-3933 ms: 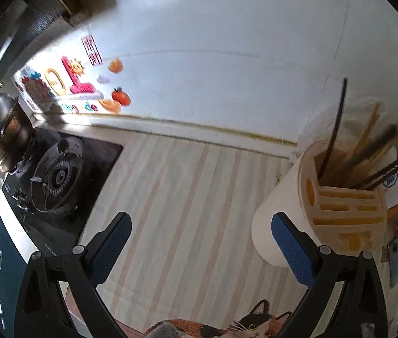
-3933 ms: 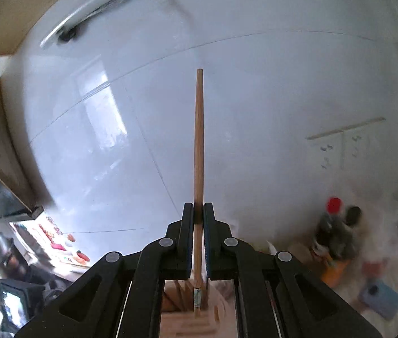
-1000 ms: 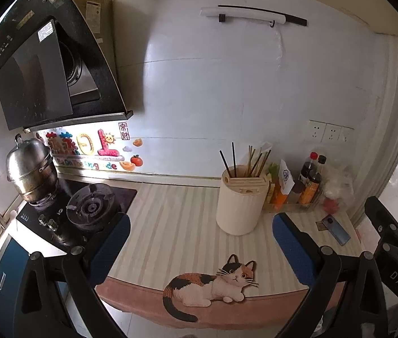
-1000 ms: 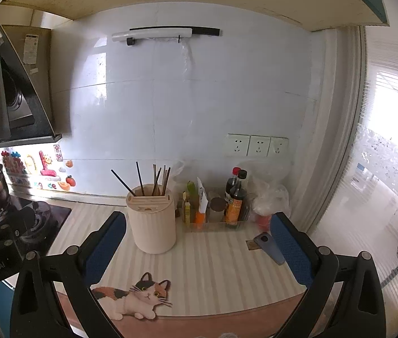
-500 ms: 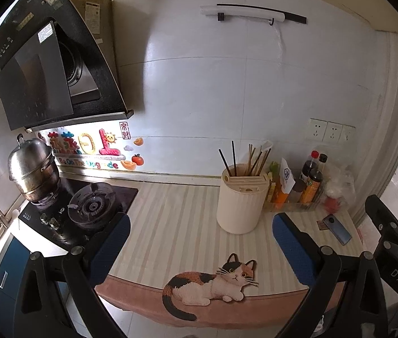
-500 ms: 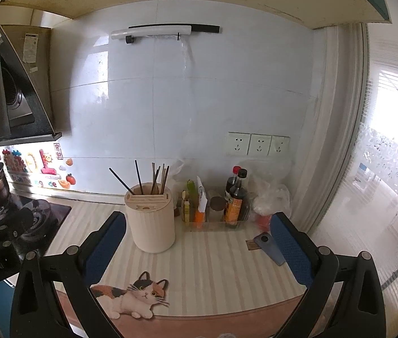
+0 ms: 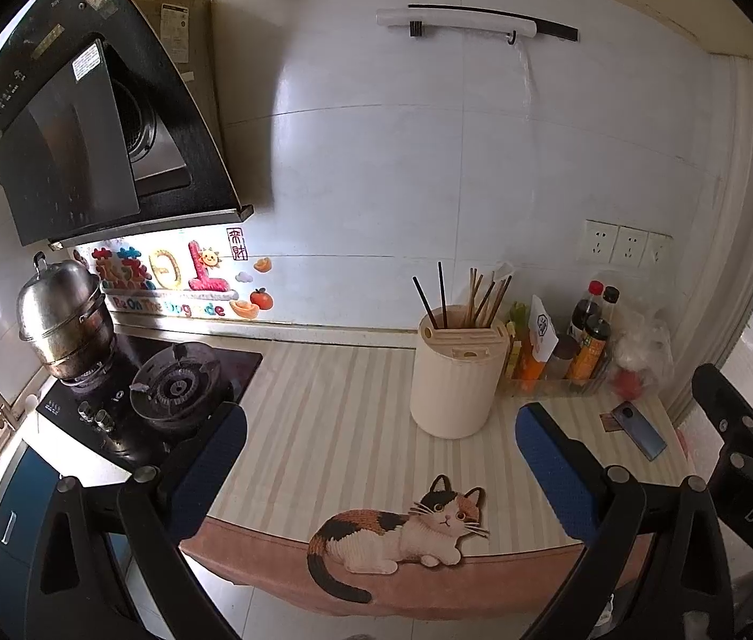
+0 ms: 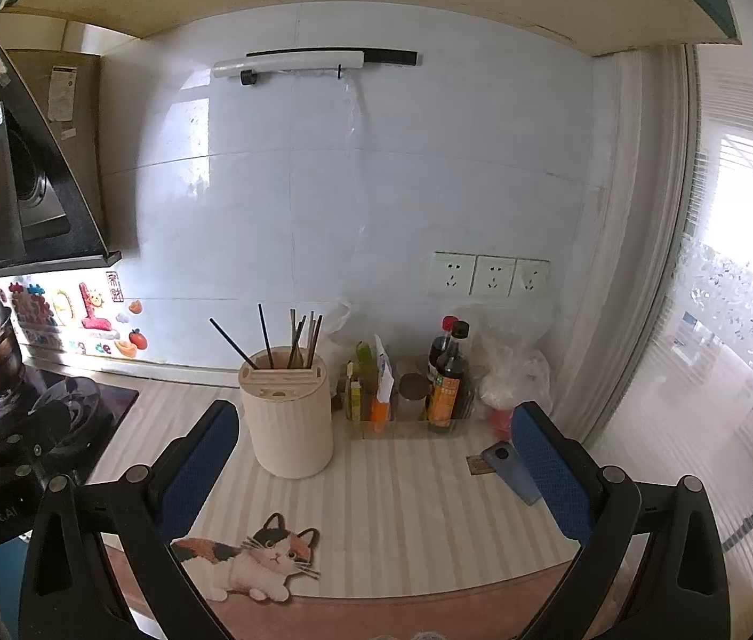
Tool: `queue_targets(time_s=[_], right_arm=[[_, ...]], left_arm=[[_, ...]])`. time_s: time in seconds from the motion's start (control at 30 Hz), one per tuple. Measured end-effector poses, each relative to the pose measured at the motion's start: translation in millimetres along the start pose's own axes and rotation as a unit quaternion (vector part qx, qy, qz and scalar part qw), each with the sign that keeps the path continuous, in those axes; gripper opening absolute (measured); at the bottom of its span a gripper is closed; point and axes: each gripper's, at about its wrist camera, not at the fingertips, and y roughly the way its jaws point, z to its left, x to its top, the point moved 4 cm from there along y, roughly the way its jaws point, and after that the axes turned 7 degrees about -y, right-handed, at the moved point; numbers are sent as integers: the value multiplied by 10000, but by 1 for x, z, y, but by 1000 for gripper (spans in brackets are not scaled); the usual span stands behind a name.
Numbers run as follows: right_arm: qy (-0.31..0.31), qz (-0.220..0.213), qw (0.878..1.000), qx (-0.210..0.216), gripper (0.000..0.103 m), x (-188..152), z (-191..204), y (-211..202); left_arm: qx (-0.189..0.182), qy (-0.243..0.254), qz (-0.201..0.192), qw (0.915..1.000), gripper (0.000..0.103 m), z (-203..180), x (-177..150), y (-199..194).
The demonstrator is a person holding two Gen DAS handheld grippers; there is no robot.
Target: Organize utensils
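A cream utensil holder point(image 7: 455, 373) stands upright on the striped counter mat point(image 7: 334, 416), with several chopsticks point(image 7: 475, 301) sticking out of its top. It also shows in the right wrist view point(image 8: 289, 416), with the chopsticks point(image 8: 296, 338) in it. My left gripper point(image 7: 382, 458) is open and empty, held back from the counter's front edge. My right gripper point(image 8: 376, 458) is open and empty too, also well short of the holder. The right gripper's body shows at the far right of the left wrist view point(image 7: 744, 458).
A gas stove point(image 7: 174, 389) with a steel pot point(image 7: 64, 320) is at the left. Sauce bottles point(image 8: 448, 378) and packets sit in a clear tray right of the holder. A phone point(image 8: 512, 472) lies at the right. A cat picture point(image 7: 403, 530) marks the mat's front edge.
Earlier my right gripper was shut on a wooden chopstick above the holder; now it is open and empty. Both grippers have pulled far back from the counter. In the last second little has moved.
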Motion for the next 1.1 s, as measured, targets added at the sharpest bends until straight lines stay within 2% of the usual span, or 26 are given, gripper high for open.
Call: queue_targets(time_s=[1.1], right_arm=[[-2, 71, 9999, 104, 103, -5, 6, -5]], left_arm=[[-65, 96, 4, 9999, 103, 8, -8, -5]])
